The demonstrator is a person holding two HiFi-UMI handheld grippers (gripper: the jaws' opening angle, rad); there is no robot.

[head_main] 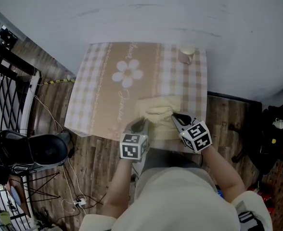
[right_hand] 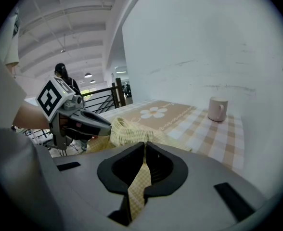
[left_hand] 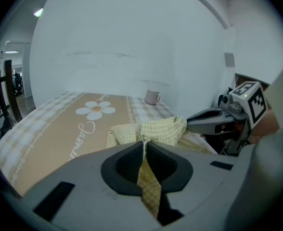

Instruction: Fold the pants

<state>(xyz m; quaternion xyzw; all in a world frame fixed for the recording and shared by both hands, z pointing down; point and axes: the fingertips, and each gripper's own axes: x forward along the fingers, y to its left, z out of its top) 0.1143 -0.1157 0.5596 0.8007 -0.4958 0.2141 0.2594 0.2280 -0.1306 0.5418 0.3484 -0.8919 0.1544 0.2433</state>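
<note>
Tightly pinching yellow pants [left_hand: 163,131], left gripper [left_hand: 145,142], right gripper [right_hand: 145,147] too

Both grey, my left gripper [head_main: 141,124] and right gripper [head_main: 175,116] each carry a white cube [head_main: 133,147] with black square markers; behind the cubes, a cream short-sleeved top [head_main: 173,198].

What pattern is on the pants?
The pants are pale yellow with a fine check, clearest in the left gripper view.
</note>
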